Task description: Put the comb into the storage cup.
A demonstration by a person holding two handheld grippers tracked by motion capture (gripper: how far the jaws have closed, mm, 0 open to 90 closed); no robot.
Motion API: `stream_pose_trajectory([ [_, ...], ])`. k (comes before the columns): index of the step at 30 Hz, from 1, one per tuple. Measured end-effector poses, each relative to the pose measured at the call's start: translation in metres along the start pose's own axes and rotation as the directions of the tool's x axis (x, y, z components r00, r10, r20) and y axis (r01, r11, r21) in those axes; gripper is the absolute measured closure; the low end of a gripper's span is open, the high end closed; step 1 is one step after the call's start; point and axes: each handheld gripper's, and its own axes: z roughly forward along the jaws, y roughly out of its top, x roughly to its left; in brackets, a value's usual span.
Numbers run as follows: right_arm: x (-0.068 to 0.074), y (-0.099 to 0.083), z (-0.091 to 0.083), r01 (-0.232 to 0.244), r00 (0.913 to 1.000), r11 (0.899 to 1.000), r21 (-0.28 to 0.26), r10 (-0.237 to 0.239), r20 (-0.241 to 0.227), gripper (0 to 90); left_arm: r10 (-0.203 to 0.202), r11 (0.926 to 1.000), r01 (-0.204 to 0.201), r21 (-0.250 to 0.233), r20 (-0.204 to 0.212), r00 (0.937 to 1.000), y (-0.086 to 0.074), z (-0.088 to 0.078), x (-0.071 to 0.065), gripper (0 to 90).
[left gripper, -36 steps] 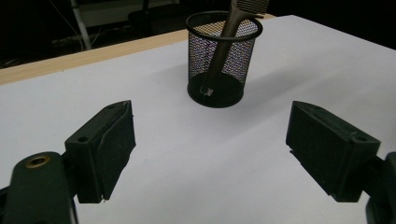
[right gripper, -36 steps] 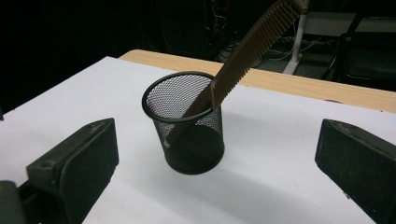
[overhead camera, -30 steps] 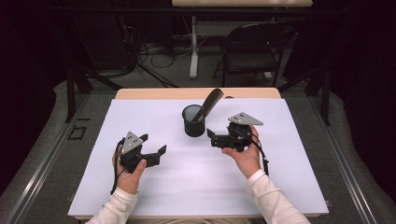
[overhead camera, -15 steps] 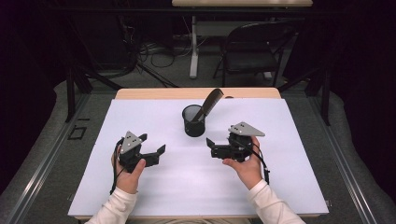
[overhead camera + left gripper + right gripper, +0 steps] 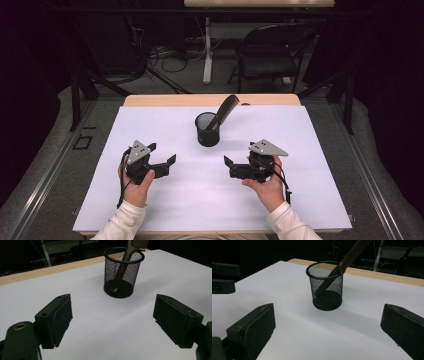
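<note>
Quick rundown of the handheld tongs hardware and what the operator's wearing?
Both the left tongs and the right tongs are black, with two blocky rectangular jaws each. A grey three-cornered plate sits on top of each, and a black cable trails back toward the wrist. The person wears white long sleeves.

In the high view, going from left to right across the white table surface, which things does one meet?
Left gripper → black mesh cup holding the leaning comb → right gripper.
</note>
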Motion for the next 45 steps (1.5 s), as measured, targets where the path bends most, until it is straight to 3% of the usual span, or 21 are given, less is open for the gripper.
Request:
stream_pose_trajectory([
  [25,-0.002,-0.035,0.004,-0.034,0.9993,0.999,0.003,0.034,0.013,0.8,0.001,1.0,-0.001,0.005,0.0,1.0,-0.001,0.001,0.002,16.0],
  [45,-0.002,-0.045,0.005,-0.035,0.9993,0.999,-0.004,0.035,0.016,2.5,0.012,0.9998,-0.012,0.013,0.001,0.9999,-0.001,0.002,0.001,16.0],
])
